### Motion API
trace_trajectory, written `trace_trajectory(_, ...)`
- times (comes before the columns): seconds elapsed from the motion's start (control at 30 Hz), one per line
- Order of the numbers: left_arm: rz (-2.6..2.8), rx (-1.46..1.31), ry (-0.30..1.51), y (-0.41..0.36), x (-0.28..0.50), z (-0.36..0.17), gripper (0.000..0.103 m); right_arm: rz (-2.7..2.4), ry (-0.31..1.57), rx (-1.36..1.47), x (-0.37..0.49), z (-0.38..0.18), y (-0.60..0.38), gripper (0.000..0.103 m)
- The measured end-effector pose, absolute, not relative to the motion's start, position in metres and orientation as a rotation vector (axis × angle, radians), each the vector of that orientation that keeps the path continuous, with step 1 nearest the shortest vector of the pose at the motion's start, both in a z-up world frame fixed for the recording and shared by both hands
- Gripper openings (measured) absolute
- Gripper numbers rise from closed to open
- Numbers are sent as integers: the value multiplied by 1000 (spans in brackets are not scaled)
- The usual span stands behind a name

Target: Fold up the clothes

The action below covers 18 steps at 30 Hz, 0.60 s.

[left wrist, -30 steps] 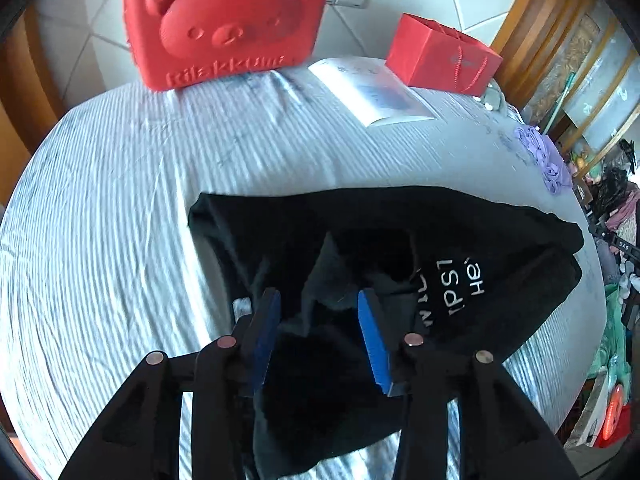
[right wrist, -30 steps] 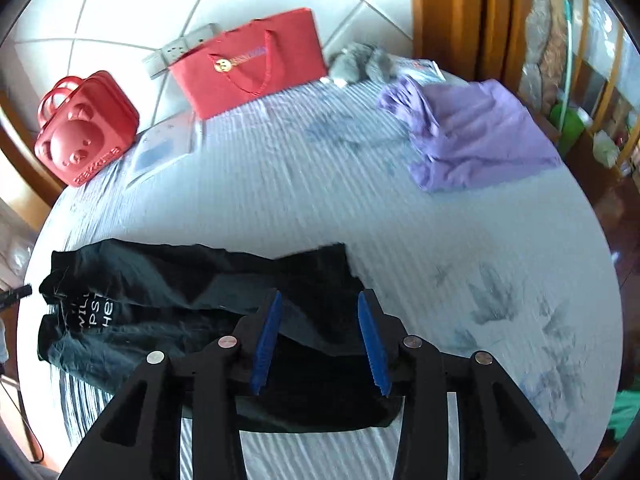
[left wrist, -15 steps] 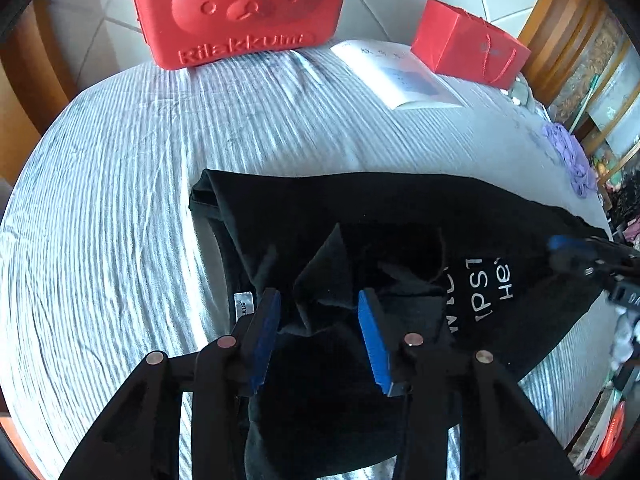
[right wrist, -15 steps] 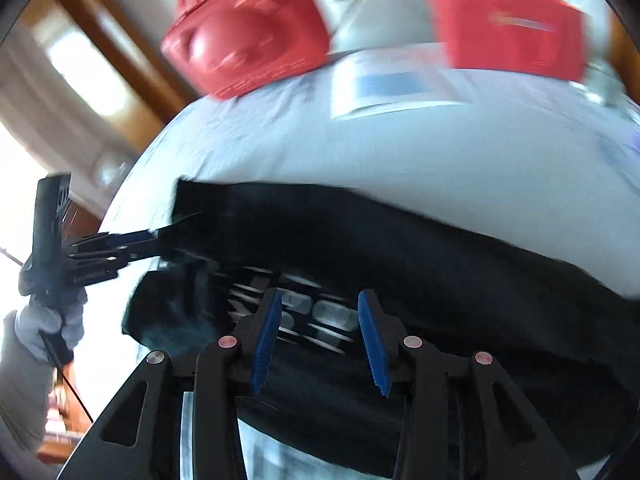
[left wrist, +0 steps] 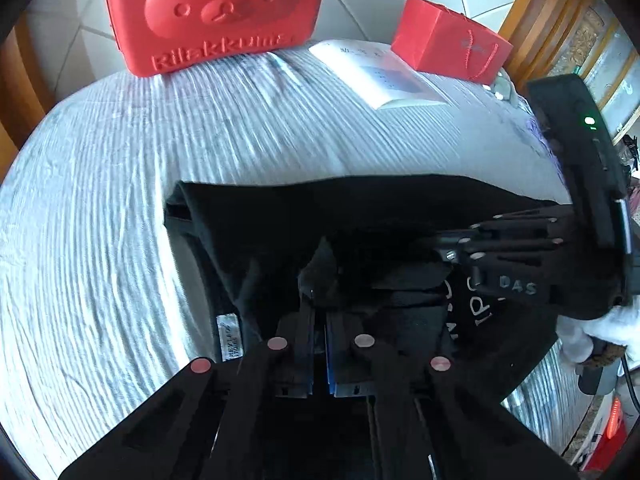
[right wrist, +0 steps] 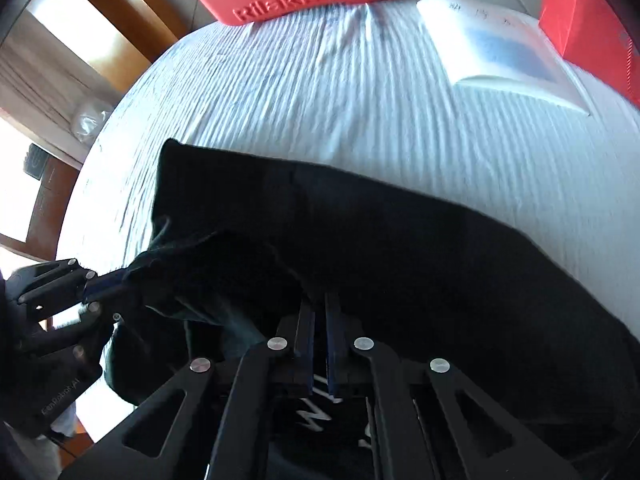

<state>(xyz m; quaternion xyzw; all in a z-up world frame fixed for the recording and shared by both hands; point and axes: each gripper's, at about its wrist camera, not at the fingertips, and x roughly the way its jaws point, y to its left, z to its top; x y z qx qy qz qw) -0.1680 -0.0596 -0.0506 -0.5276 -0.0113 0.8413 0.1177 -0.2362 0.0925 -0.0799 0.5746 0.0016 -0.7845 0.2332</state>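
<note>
Clearly soft and light, the black shirt (left wrist: 380,208) sags between both grippers (left wrist: 318,320) (right wrist: 319,320), each pinching bunched cloth near its label (left wrist: 230,336).

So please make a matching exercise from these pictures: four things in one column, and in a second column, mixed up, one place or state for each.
Things:
1. black shirt
2. bear case
3. booklet
4. left tongs

Places or states:
A. stands at the far edge of the bed, by the wall
B. lies flat between two red things
C. shut on cloth
D. spread across the striped sheet

Pairs: 1-D, 2-A, 3-B, 4-C
</note>
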Motion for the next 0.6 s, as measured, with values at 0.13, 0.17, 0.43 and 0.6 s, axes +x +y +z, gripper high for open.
trace_trajectory(0.13, 2545, -1425, 3, -62, -145, -15, 3, -2231, 9, 1354, -205, -33, 107, 4)
trace_trajectory(0.17, 2550, -1415, 30, -61, -133, -10, 7, -2215, 43, 1316, -190, -28, 110, 5)
trace_trajectory(0.43, 2388, -1693, 53, -71, -73, -54, 44, -2110, 73, 1490, -117, -68, 152, 51)
trace_trajectory(0.6, 2479, -1635, -77, -79, -91, -34, 44, -2217, -75, 1488, -116, -57, 190, 51)
